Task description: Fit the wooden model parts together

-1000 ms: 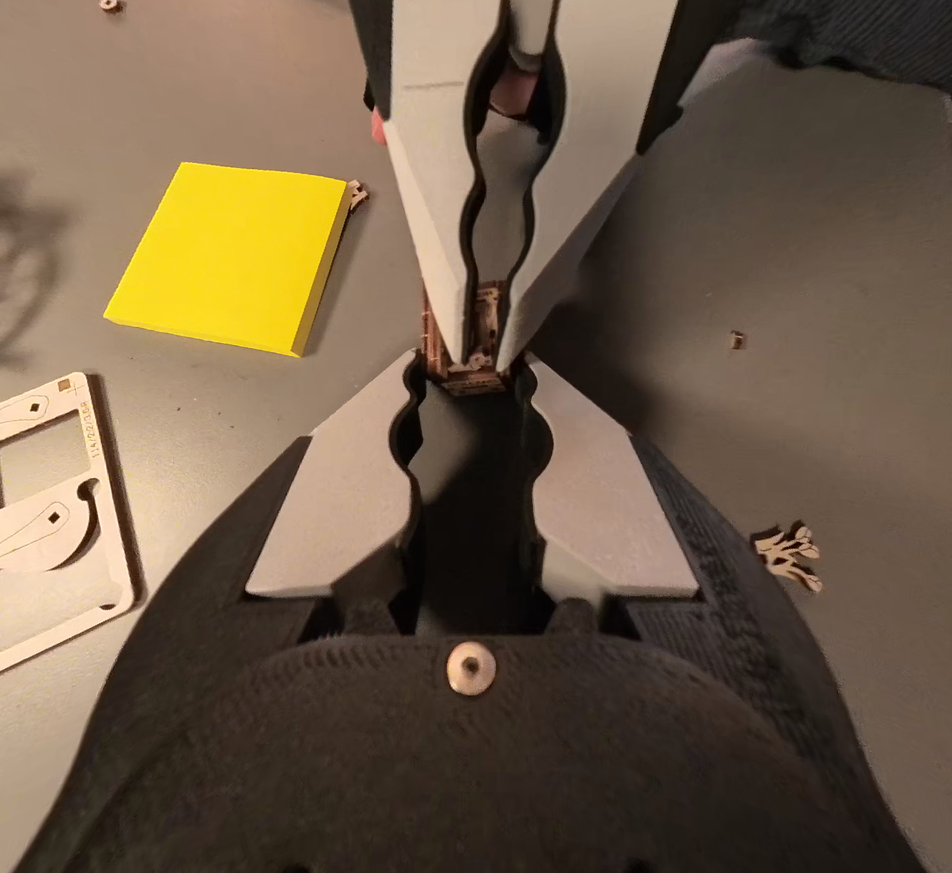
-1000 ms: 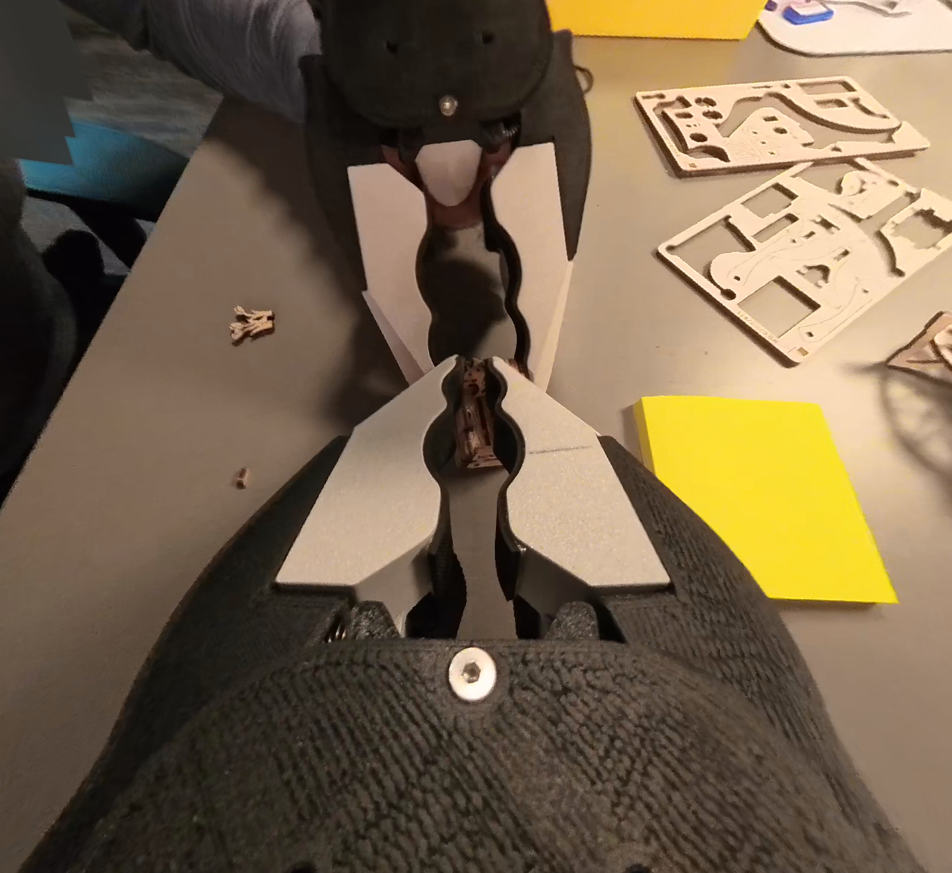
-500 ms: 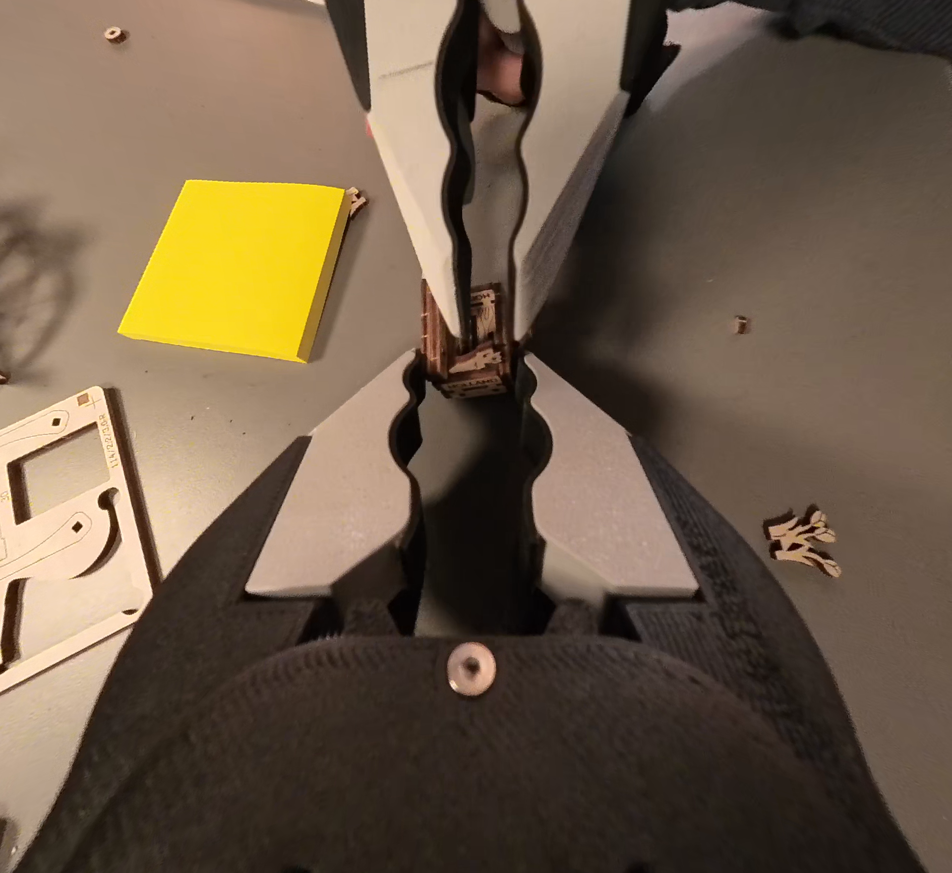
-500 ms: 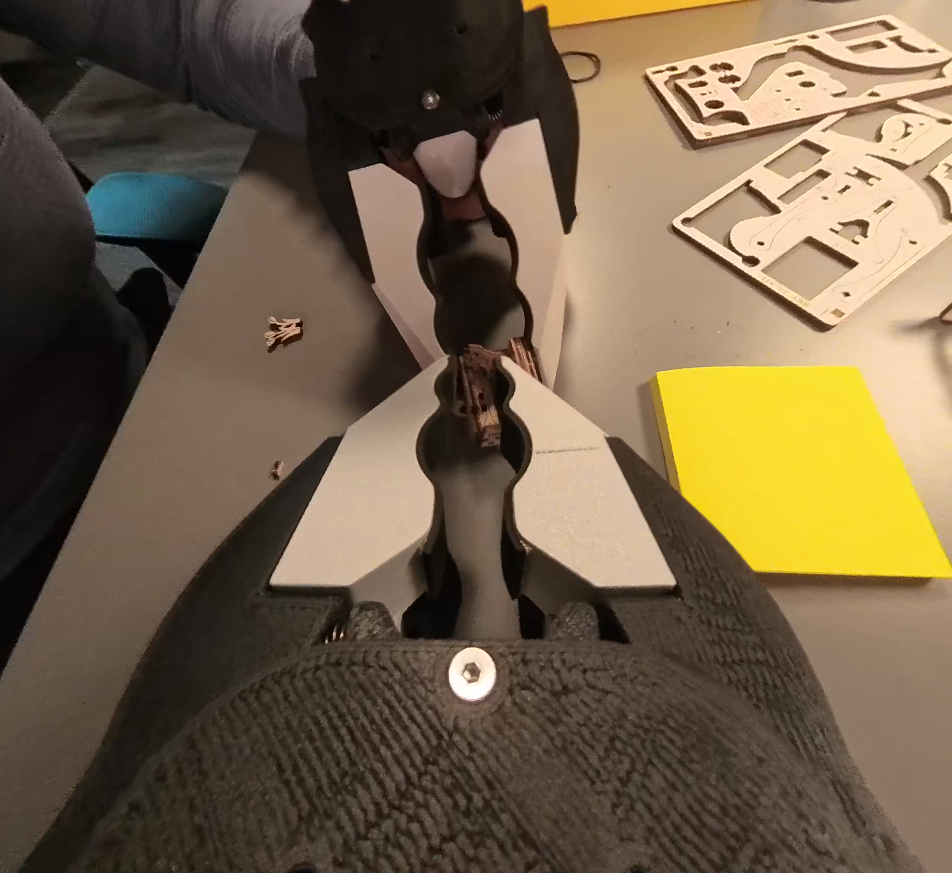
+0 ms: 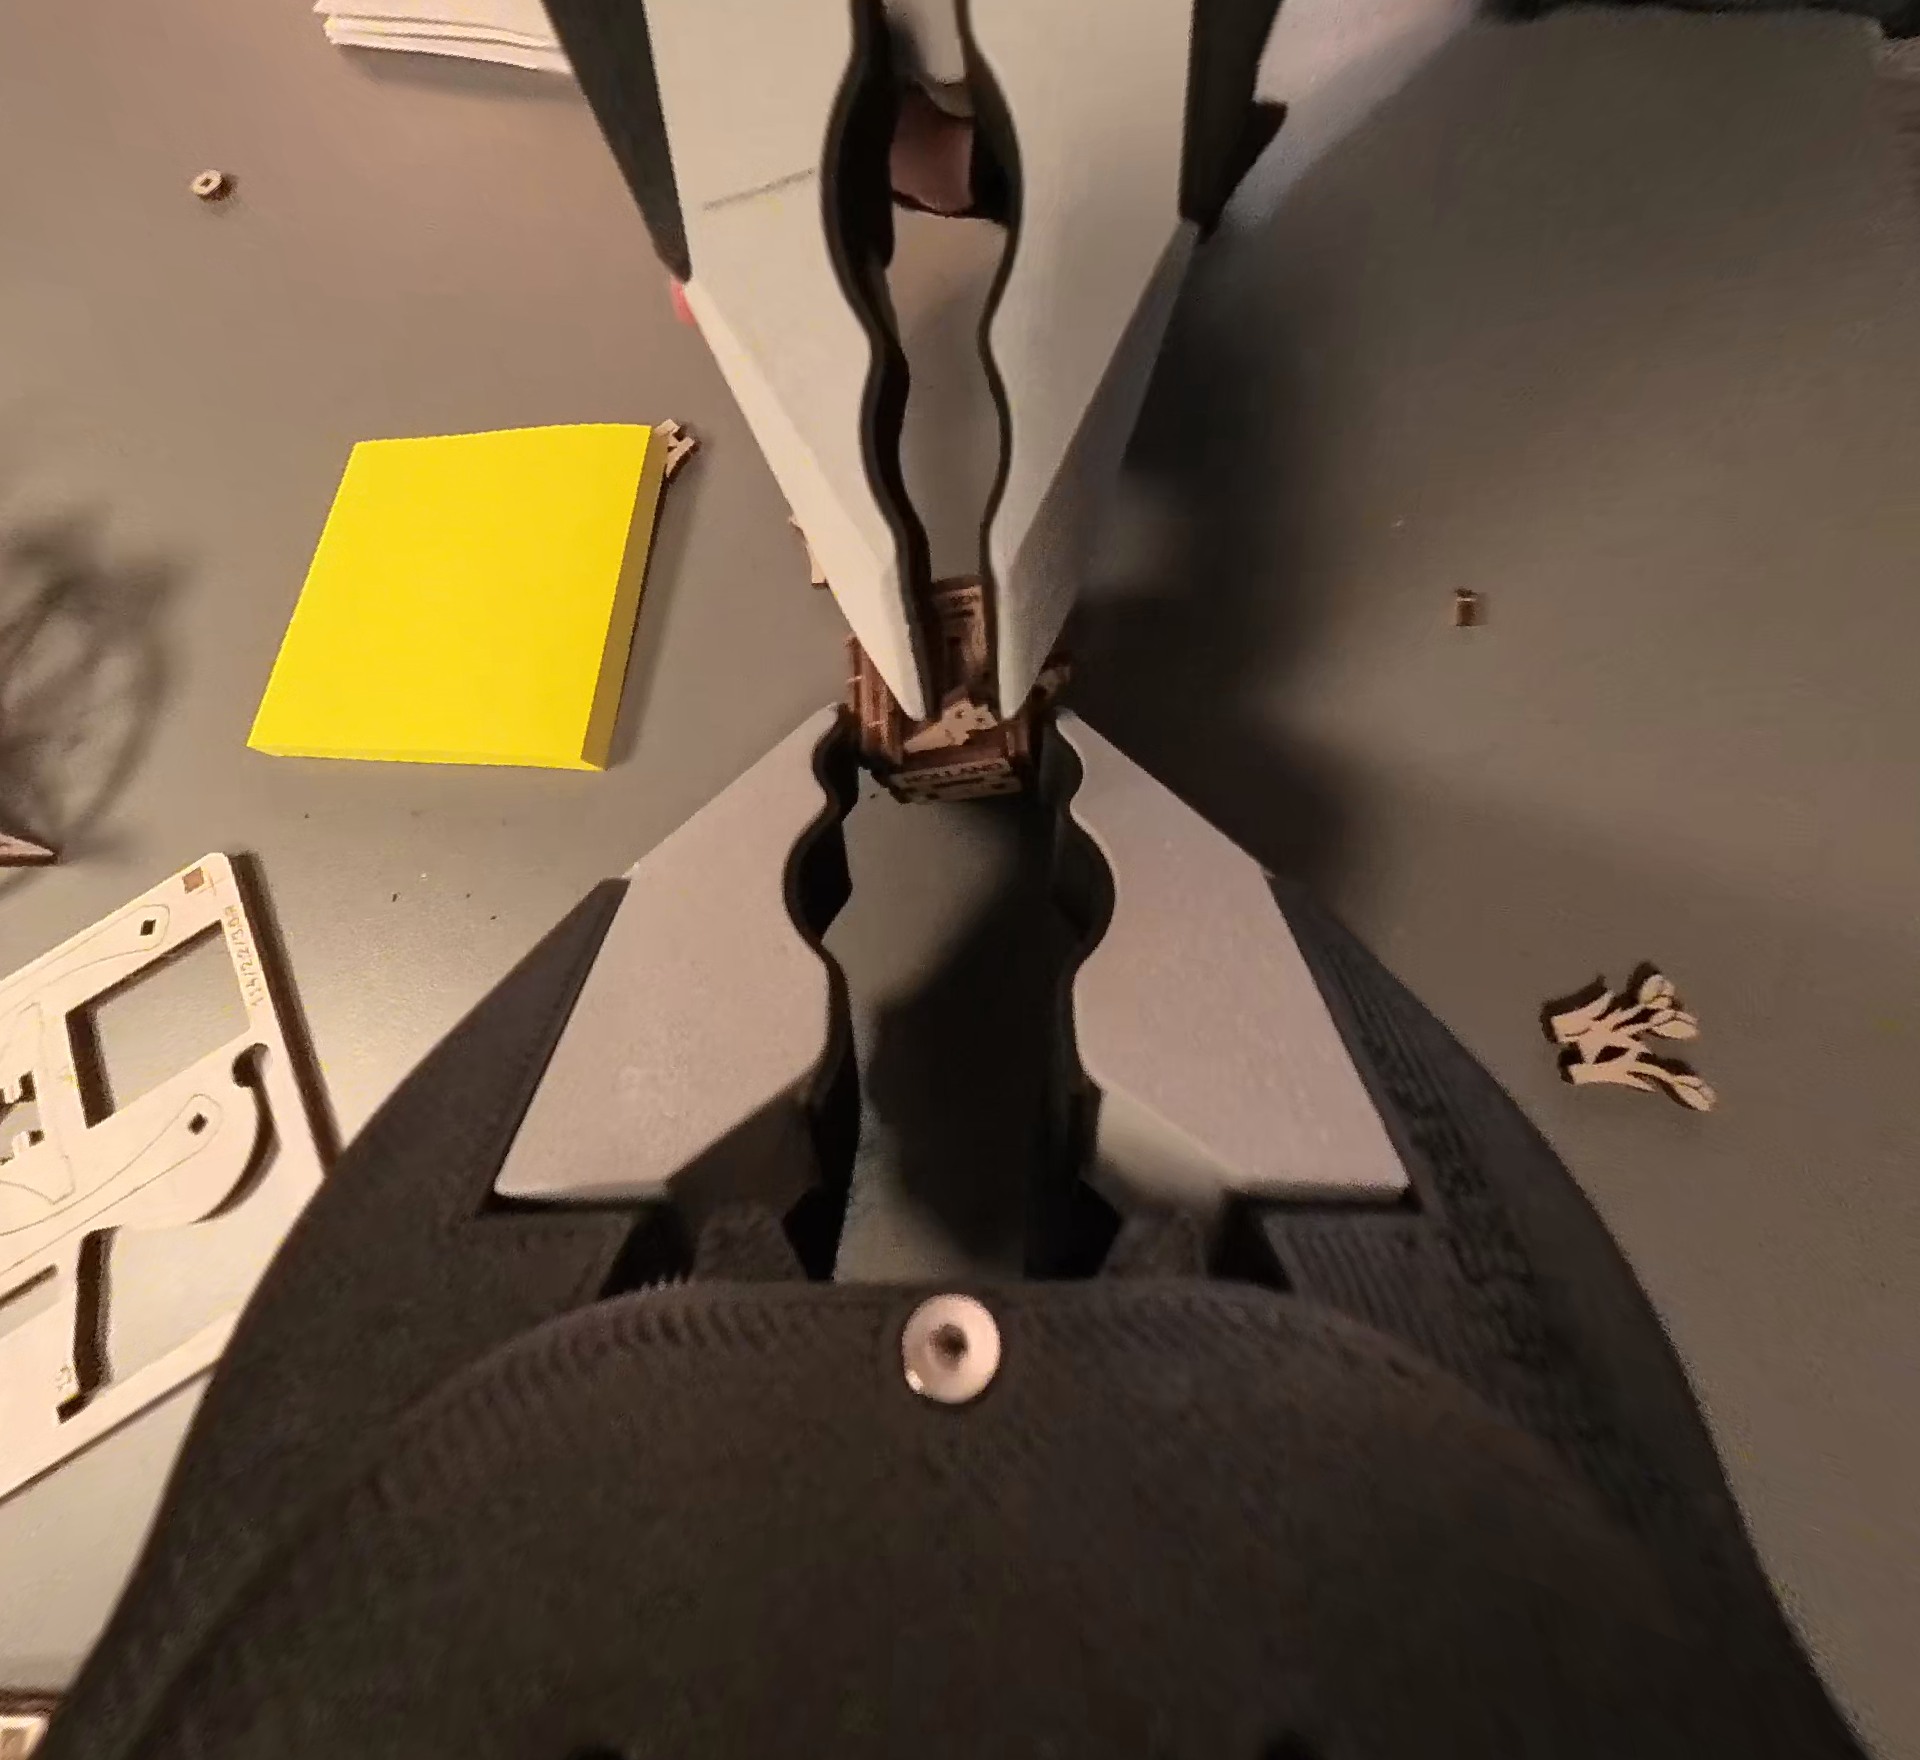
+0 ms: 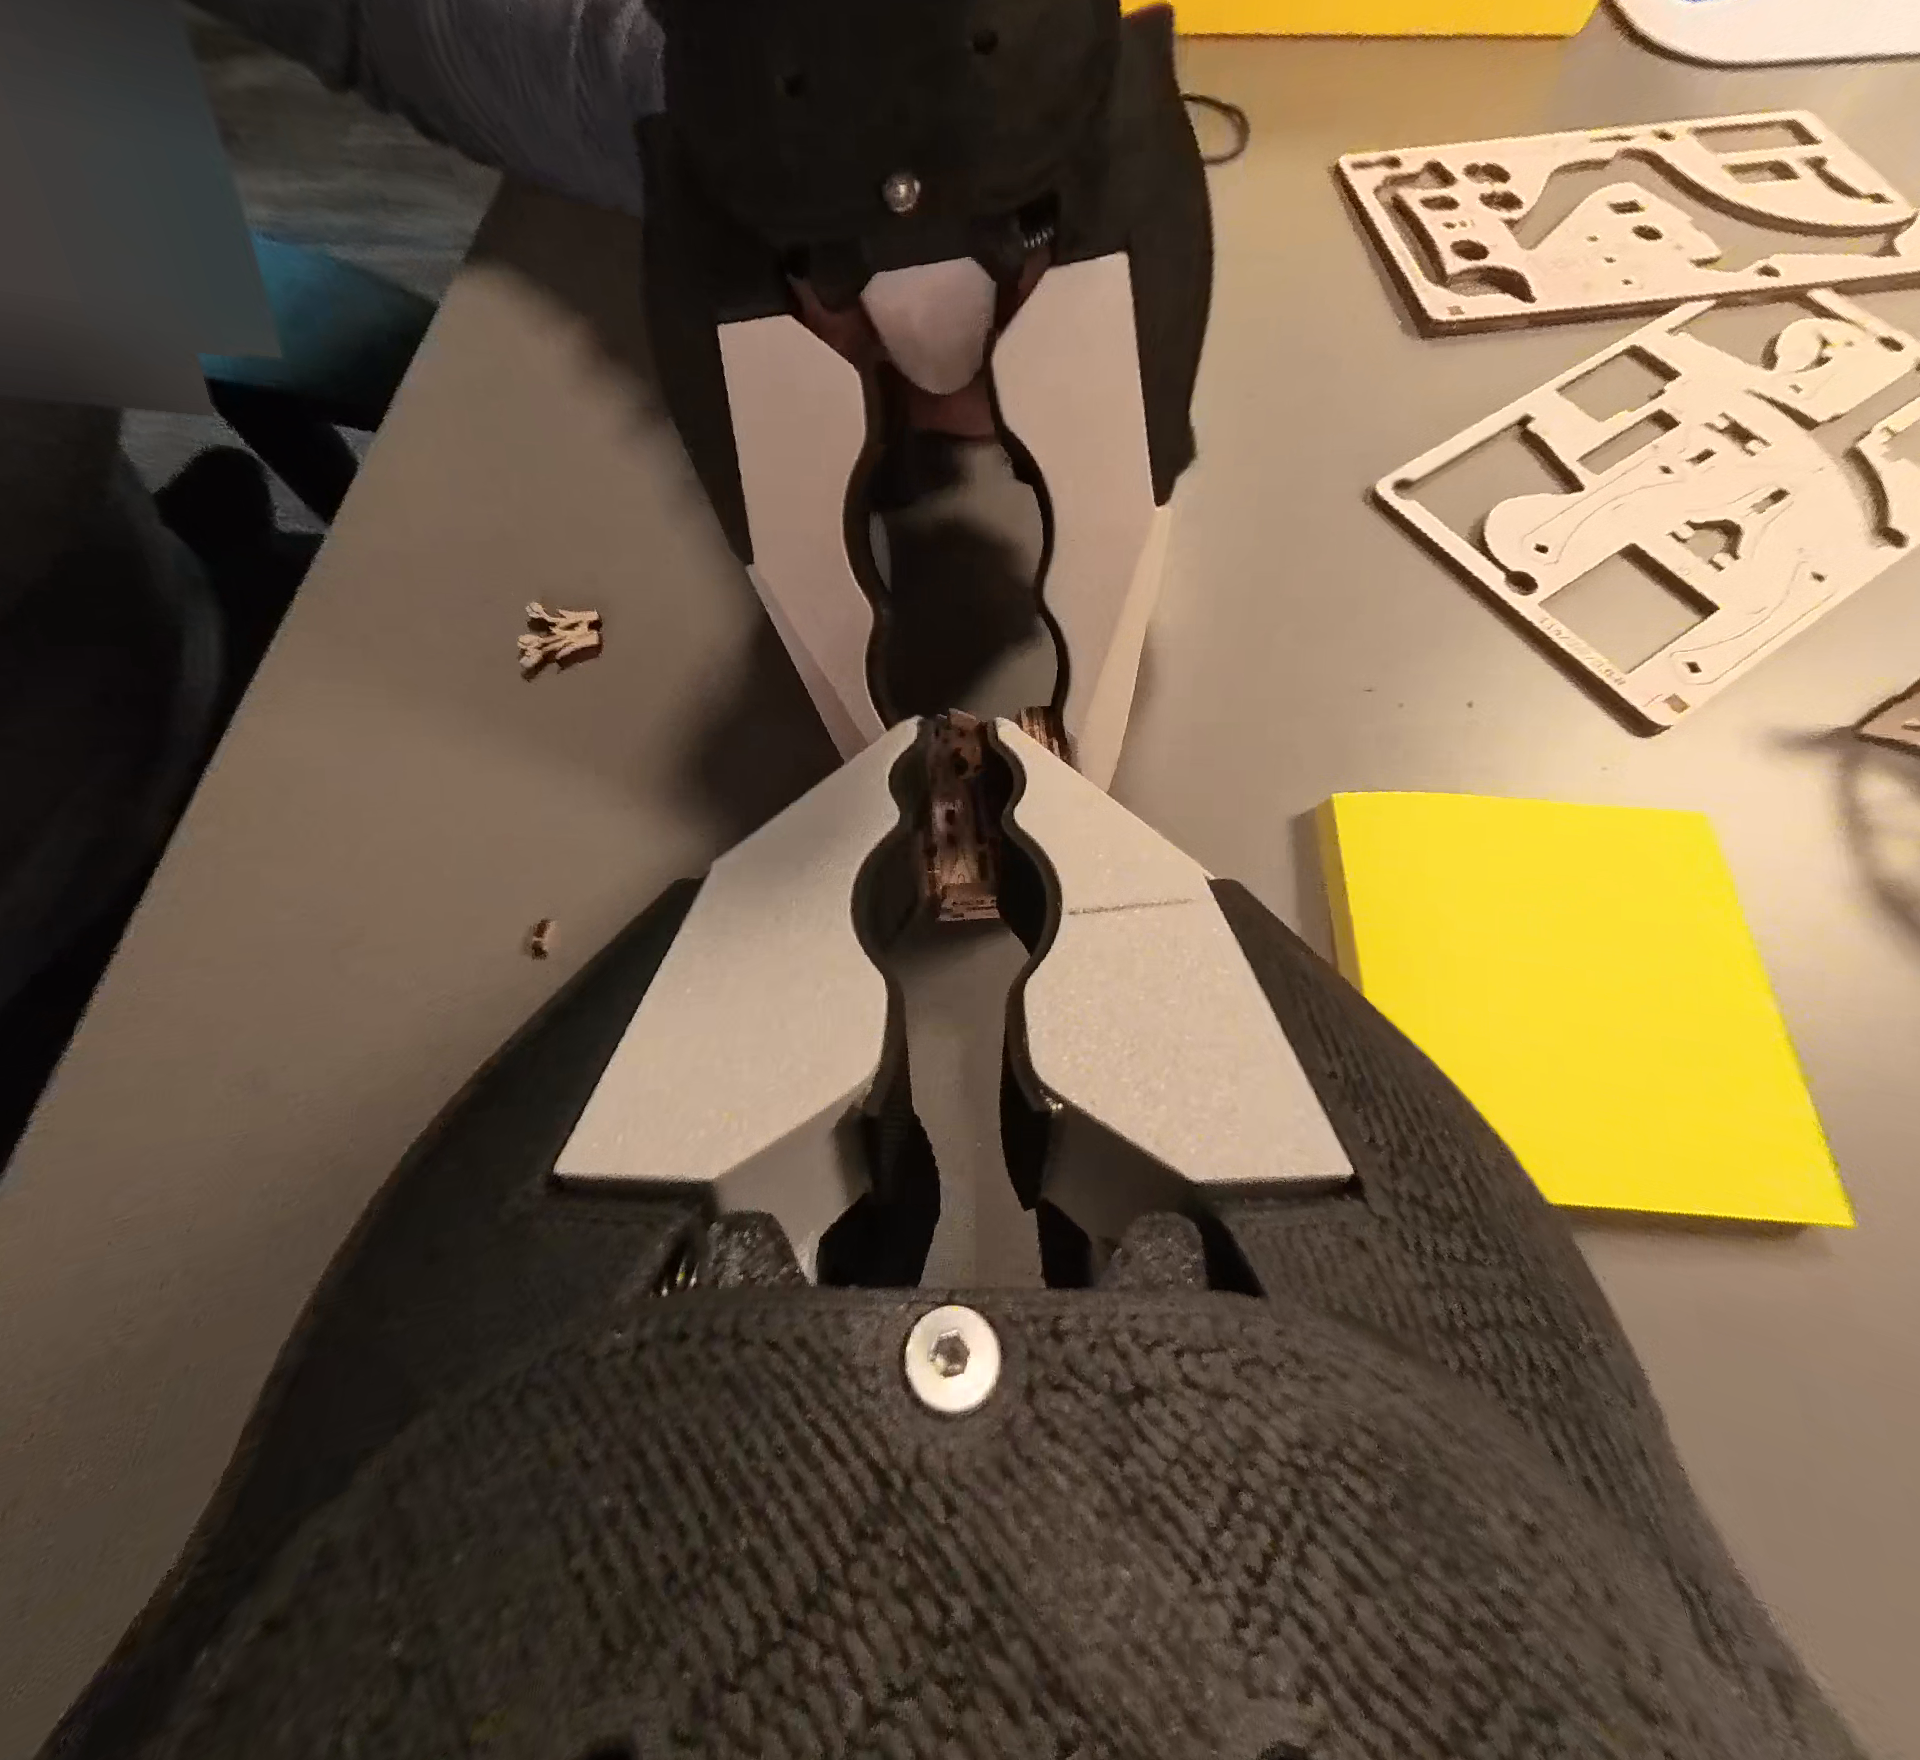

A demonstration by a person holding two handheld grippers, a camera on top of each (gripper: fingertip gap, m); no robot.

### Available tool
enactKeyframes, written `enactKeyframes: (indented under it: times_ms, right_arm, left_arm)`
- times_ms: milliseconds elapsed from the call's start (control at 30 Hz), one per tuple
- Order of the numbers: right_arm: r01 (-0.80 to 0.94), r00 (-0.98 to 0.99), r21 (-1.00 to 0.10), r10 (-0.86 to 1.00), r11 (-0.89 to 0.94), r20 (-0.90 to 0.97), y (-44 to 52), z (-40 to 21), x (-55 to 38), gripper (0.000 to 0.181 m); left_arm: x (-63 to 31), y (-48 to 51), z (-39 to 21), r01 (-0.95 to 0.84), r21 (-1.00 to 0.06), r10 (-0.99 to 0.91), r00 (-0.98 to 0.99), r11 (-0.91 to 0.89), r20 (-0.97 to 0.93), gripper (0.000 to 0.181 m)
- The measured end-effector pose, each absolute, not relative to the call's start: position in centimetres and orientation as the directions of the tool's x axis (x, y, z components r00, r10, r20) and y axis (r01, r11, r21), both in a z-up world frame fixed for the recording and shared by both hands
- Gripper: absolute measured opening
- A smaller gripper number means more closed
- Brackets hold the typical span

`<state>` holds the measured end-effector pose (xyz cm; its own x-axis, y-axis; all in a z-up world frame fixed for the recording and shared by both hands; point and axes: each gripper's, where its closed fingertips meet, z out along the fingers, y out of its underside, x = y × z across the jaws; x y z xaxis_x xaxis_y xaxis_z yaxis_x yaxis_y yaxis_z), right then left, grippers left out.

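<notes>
Counts: two punched plywood sheets (image 6: 1662, 224) are lying on the grey table (image 5: 1558, 360), with one yellow sticky-note pad (image 5: 457, 598) and one loose tulip-shaped cutout (image 5: 1626, 1040).
Left gripper (image 5: 951, 754): clamping the wider base of the small wooden model (image 5: 956, 760) between its tips.
Right gripper (image 6: 961, 749): squeezing the narrow wooden piece (image 6: 961, 827), nearly closed.
Model: dark laser-cut wood, being held between both grippers above the table, tip to tip.

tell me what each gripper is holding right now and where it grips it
Left gripper clamps the small wooden model assembly by its two sides. Right gripper pinches the narrow wooden part on its flat faces, pressed into that assembly.
</notes>
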<state>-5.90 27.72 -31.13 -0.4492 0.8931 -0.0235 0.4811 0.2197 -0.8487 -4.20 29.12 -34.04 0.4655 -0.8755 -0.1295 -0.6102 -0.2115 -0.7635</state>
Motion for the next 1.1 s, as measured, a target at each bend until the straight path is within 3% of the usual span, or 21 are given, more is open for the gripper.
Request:
enactKeyframes:
  times_ms: [300, 700, 933, 1100]
  right_arm:
    - [0.528, -0.432, -0.848, 0.873, 0.042, -0.226, 27.4, -30.9, -5.7, 0.007]
    - [0.581, -0.455, -0.737, 0.889, 0.345, 0.057, 27.7, -31.9, -4.1, 0.02]
    - [0.686, -0.425, -0.548, 0.875, 0.478, 0.231, 27.5, -32.8, -4.1, 0.036]
    - [0.738, -0.402, -0.482, 0.882, 0.472, 0.248, 27.2, -33.6, -4.4, 0.043]
  left_arm:
    - [-4.0, 28.9, -34.0, -0.618, -0.762, -0.883, 0.447, -0.192, -0.14, 0.034]
    - [-4.0, 28.9, -34.0, -0.628, -0.758, -0.882, 0.442, -0.175, -0.163, 0.033]
    - [-4.0, 29.0, -34.0, -0.617, -0.761, -0.876, 0.46, -0.201, -0.142, 0.033]
    - [-4.2, 29.1, -34.1, -0.601, -0.762, -0.869, 0.483, -0.242, -0.105, 0.033]
